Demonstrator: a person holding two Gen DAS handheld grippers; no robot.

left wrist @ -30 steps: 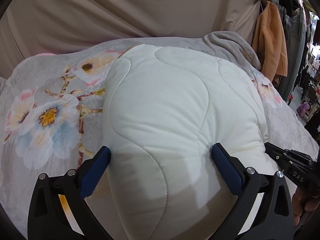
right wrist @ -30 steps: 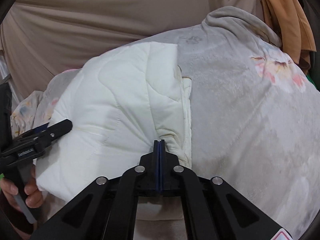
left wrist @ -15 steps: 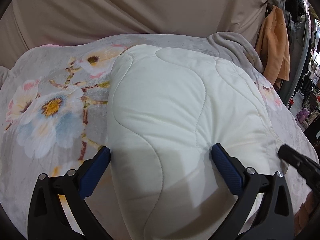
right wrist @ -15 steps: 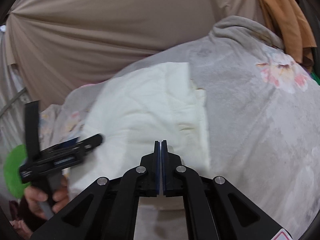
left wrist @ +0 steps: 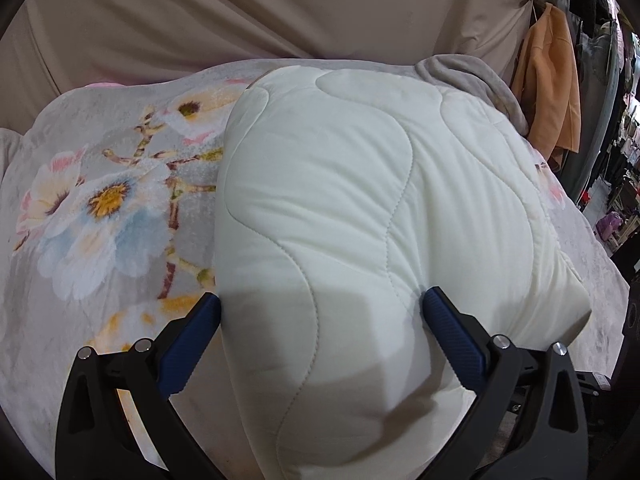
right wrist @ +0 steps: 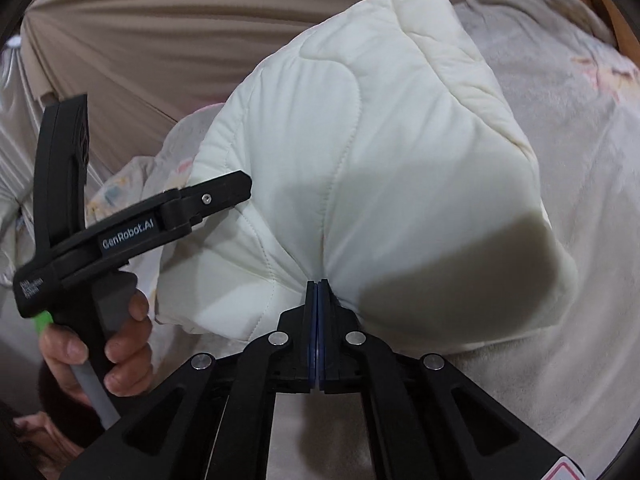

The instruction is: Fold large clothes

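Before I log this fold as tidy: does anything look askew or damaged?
No damage shows. The white quilt sits folded on the floral blanket, but the right gripper is shut on its near edge, bunching it into a pucker. The left gripper is open around the bundle. The blanket's far corner is rumpled.

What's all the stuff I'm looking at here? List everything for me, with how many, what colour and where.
Quilted garment: one, cream white, folded and puffy, lying on the blanket.
Floral blanket: one, grey with pink, blue and yellow flowers, spread under the garment.
Curtain: one, beige, draped behind the bed.
Orange coat: one, orange, hanging at the far right.
Left gripper: one, black with blue pads, open, its fingers straddling the garment's near end.
Right gripper: one, black with blue pads, shut on a pinch of the garment's near edge.
Left hand: one, bare, wrapped around the left gripper's handle.
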